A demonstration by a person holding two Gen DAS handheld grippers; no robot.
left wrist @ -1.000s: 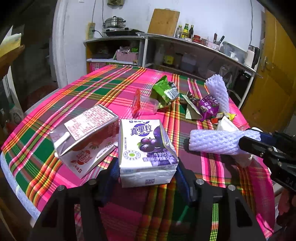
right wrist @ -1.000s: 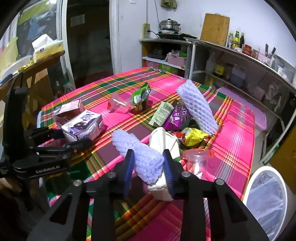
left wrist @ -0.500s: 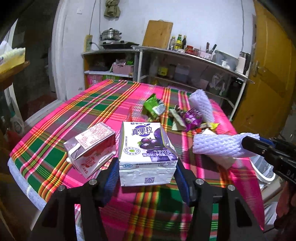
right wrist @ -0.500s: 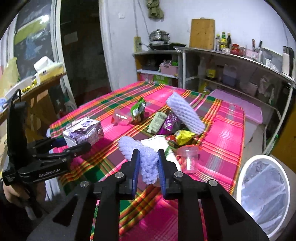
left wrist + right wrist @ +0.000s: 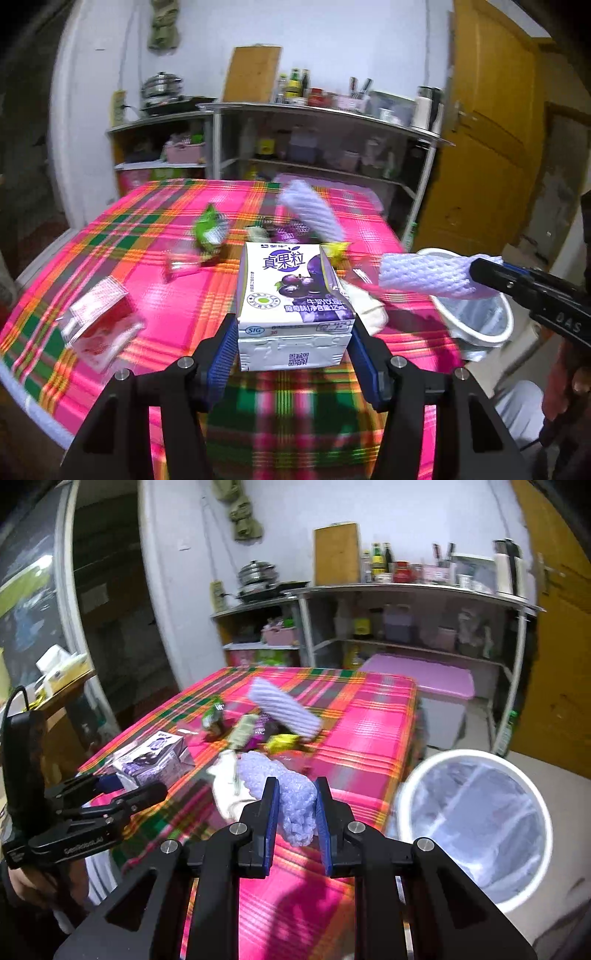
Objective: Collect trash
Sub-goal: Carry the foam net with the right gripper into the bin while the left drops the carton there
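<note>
Between the blue-padded fingers (image 5: 227, 350) of the left gripper (image 5: 293, 350), at 6 o'clock in its own view, sits one purple grape-milk carton (image 5: 293, 299), pinched on both sides and lifted clear of the plaid surface (image 5: 177, 295). At 3 o'clock in that view the right gripper (image 5: 293, 819) comes in from the side, its fingers squeezing one end of a white foam fruit sleeve (image 5: 291, 794); the sleeve's free end points toward 9 o'clock, above the rim of a white waste bin (image 5: 476, 819) with a clear liner. From the right wrist camera this bin stands on the floor at 4 o'clock, just beside the surface's edge.

Left on the surface, at 8 o'clock in the left view, lies one red-and-white carton (image 5: 98, 328), tipped on its side. A pale crumpled wrapper (image 5: 227, 782) lies just behind the held sleeve. Farther off, toward 12 o'clock, a second foam sleeve (image 5: 310, 210) leans over a blurred cluster: one green snack bag (image 5: 208, 230), one purple packet (image 5: 291, 230), one yellow packet (image 5: 282, 742) and one clear plastic cup (image 5: 181, 264) on its side. Beyond stand shelves (image 5: 317, 147) and a yellow door (image 5: 487, 129).
</note>
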